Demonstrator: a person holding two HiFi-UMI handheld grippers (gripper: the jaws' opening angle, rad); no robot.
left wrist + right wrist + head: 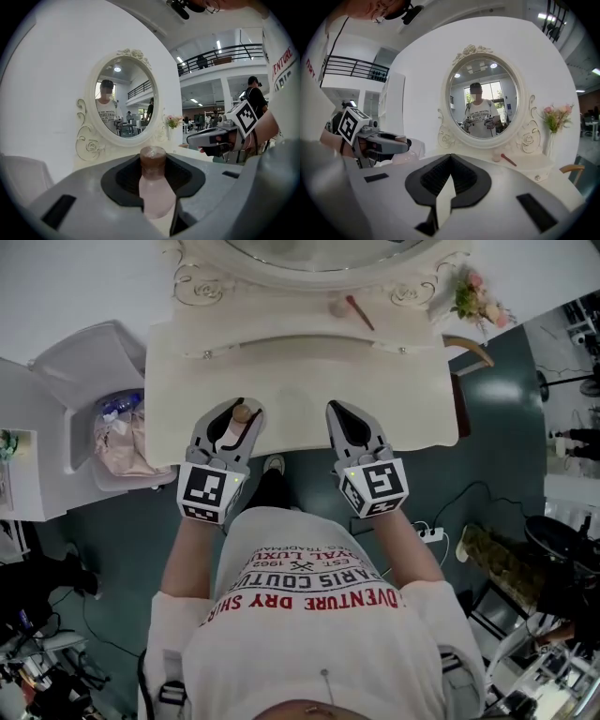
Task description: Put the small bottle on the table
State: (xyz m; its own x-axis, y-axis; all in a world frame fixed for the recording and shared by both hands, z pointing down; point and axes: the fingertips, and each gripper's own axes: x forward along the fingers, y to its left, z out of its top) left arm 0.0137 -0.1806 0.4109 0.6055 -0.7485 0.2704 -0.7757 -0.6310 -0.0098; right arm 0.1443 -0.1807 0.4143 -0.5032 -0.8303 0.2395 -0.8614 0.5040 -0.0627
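A small pale pink bottle (234, 430) with a brown cap lies along the jaws of my left gripper (240, 407), which is shut on it. In the left gripper view the bottle (157, 192) fills the gap between the black pads, cap pointing away. The gripper hovers over the near left edge of the white dressing table (300, 381). My right gripper (338, 410) hangs beside it over the table's near edge, shut with nothing in it. In the right gripper view its jaws (450, 157) meet at the tip, and the left gripper (396, 143) shows at the left.
An oval mirror (483, 101) stands at the back of the table. On the upper shelf lie a small brush (354, 309) and a vase of flowers (474, 296). A white bin (112, 427) with a bag stands left of the table. A power strip (429, 533) lies on the floor.
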